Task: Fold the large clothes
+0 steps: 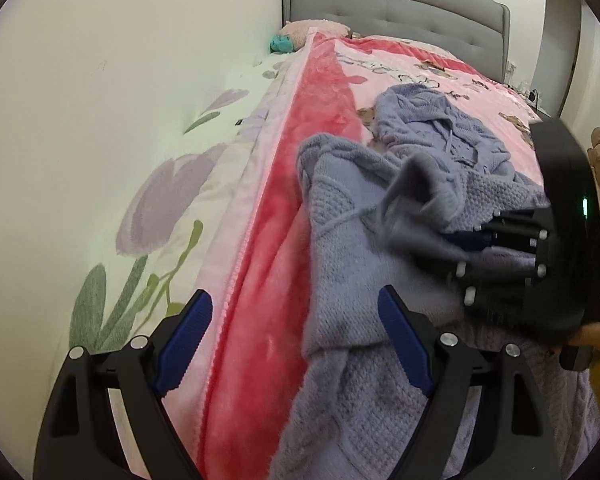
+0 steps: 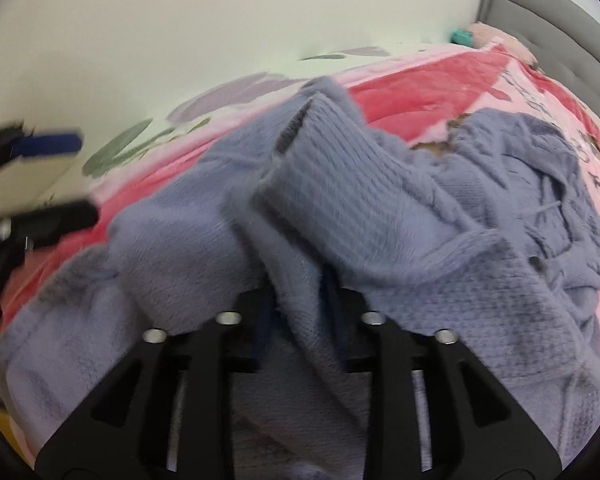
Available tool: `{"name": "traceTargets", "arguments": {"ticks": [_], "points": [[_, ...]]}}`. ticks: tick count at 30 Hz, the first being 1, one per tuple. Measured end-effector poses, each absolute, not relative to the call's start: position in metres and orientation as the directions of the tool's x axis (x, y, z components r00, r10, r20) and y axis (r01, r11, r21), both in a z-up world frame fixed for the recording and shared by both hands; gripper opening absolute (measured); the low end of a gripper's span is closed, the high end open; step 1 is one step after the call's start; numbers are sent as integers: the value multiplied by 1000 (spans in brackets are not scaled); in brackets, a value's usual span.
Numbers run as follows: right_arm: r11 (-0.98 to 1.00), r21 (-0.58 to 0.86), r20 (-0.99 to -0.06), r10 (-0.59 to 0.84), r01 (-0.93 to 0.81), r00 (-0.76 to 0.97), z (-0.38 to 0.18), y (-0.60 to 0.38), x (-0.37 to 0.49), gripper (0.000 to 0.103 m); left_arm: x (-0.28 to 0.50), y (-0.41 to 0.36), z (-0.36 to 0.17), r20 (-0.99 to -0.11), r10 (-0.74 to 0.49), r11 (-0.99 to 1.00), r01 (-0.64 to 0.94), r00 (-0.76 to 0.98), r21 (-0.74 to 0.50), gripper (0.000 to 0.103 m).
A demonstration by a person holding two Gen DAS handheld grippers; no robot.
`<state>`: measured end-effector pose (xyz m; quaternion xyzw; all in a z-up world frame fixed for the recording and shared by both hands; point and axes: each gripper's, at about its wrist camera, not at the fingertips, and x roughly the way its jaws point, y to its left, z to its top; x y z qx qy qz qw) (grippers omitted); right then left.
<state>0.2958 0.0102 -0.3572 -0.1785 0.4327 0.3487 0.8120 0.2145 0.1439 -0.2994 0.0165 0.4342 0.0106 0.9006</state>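
lying crumpled along the bed, the lavender sweater runs toward the headboard; right tool sits nearest, a sleeve fold between its narrowly parted jaws, while left tool gapes empty at its left edge.

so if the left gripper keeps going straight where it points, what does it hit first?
Probably the pink blanket: the left gripper is open and empty, aimed down at the bed, with the blanket's edge between its fingers. The lilac sweater lies just to the right, so depth is uncertain.
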Motion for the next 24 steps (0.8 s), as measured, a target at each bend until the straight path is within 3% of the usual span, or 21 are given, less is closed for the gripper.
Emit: {"name": "traceTargets", "arguments": {"ticks": [5, 6, 8, 10, 13, 19, 21, 23, 24], "points": [[708, -2, -791, 431, -706, 434, -343, 4, 280, 30, 235, 149, -290, -757, -12, 998, 56, 653, 32, 83], [717, -6, -781, 432, -697, 451, -337, -1, 275, 33, 243, 147, -285, -745, -36, 996, 82, 666, 25, 83], [742, -87, -758, 383, -664, 528, -323, -15, 260, 47, 266, 140, -278, -737, -140, 985, 168, 661, -36, 88], [750, -219, -729, 299, -624, 615, -312, -34, 238, 62, 288, 129, -277, -737, -216, 970, 224, 640, -90, 89], [707, -415, -718, 133, -573, 684, -316, -59, 214, 62, 320, 104, -292, -752, -267, 953, 282, 602, -112, 89], [590, -658, -661, -157, -468, 734, -344, -121, 185, 62, 331, 77, -323, -767, -304, 938, 316, 565, -140, 89], [559, -714, -626, -239, -421, 742, -354, -138, 182, 62, 326, 71, -328, -736, -337, 930, 329, 587, -164, 78], [516, -761, -598, -324, -393, 733, -367, -155, 182, 61, 325, 66, -337, -754, -308, 939, 312, 580, -144, 38], [499, -778, -585, -356, -381, 729, -373, -162, 182, 58, 326, 65, -343, -770, -290, 946, 290, 568, -142, 33]]}}
